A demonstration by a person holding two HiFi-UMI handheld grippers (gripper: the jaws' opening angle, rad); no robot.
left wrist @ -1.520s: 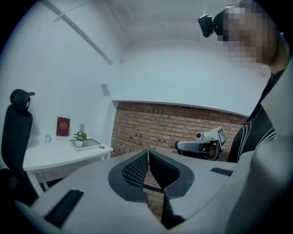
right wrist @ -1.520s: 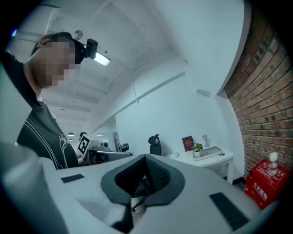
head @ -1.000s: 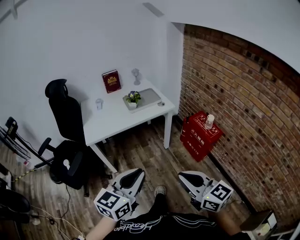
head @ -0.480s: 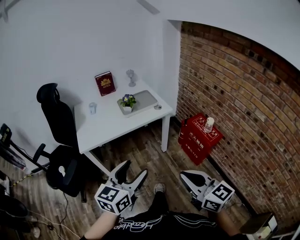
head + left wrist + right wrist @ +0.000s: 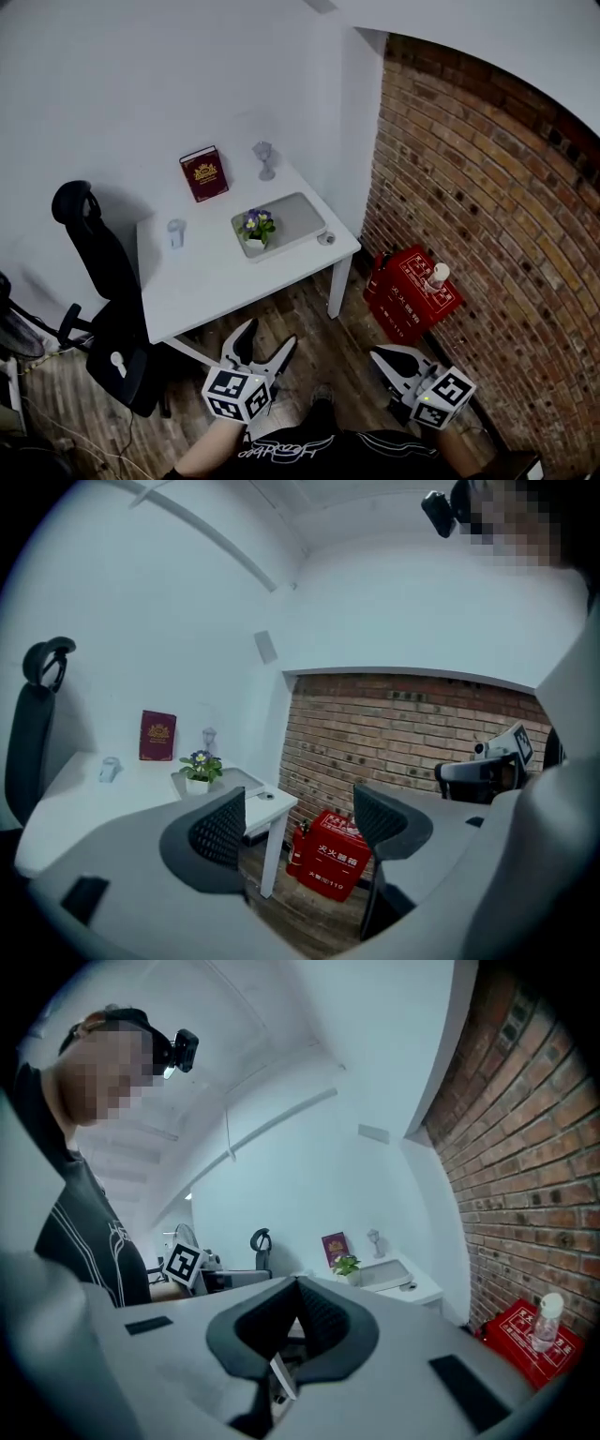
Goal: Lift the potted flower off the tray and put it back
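- White walls and one brick wall close this small room; a white table (image 5: 202, 281) stands in the corner, and the gray tray (image 5: 298, 213) lies on it near the brick side.
- The potted flower (image 5: 256, 226) stands upright on the tray, at the tray's end away from the brick wall. It is not lifted yet.
- Both grippers are well apart from the tray, low over the wooden floor, so I judge the step in hand is the approach.
- The left gripper (image 5: 267, 336) has just been opening its jaws. They stand wide now, with nothing between them.
- The right gripper (image 5: 378, 354) has its jaws together and carries nothing.
- The left gripper seems the one prepared for the grasp. It is better to bring it level with the small white pot and to close on the pot, below the leaves.
- A wine glass (image 5: 265, 159) and a red book (image 5: 203, 173) stand behind the tray, and a small cup (image 5: 176, 232) stands beside it. Coming to the tray from the front edge of the table should keep clear of them.
- The lift should probably be straight up with the pot upright, so the soil does not spill.
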